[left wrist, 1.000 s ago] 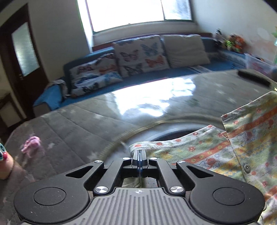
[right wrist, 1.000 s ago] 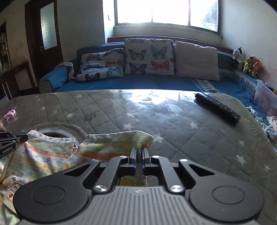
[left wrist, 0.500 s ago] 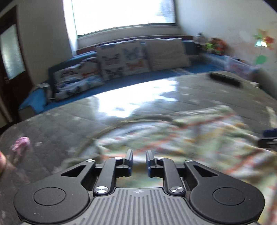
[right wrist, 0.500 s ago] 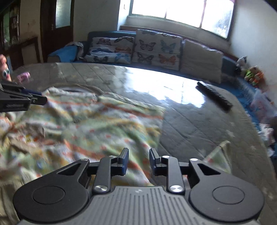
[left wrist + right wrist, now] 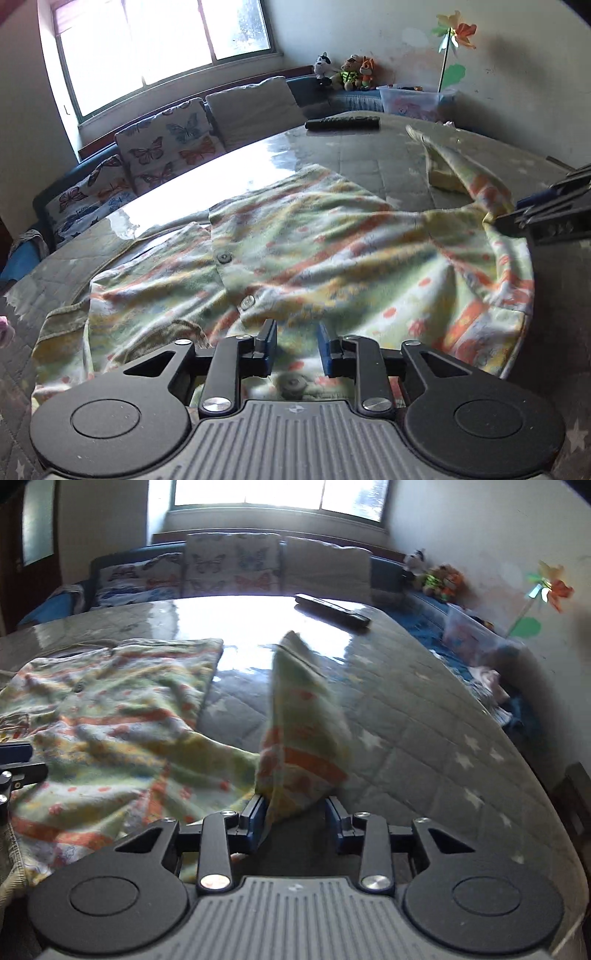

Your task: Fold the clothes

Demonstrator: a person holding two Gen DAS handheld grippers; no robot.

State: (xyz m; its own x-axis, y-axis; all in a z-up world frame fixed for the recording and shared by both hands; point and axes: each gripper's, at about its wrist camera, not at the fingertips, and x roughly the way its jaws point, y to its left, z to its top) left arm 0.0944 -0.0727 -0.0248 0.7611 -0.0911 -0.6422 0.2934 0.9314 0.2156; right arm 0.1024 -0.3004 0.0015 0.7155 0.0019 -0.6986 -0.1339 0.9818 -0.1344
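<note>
A small patterned shirt [image 5: 314,251] with orange, green and yellow bands and a buttoned front lies spread on the grey quilted table [image 5: 388,158]. My left gripper [image 5: 293,347] is open just above the shirt's near hem. In the right wrist view my right gripper [image 5: 295,819] is open, with a raised sleeve [image 5: 303,716] of the shirt [image 5: 110,716] standing up between its fingers. The right gripper also shows at the right edge of the left wrist view [image 5: 554,214].
A black remote [image 5: 343,123] lies at the table's far side and also shows in the right wrist view [image 5: 332,610]. Behind the table is a blue sofa with butterfly cushions [image 5: 166,147]. A clear plastic box [image 5: 417,99] and soft toys [image 5: 343,72] stand at the far right.
Both grippers held shirt corners shut a second ago. They have opened and pulled back, and the shirt now lies spread on the table.
</note>
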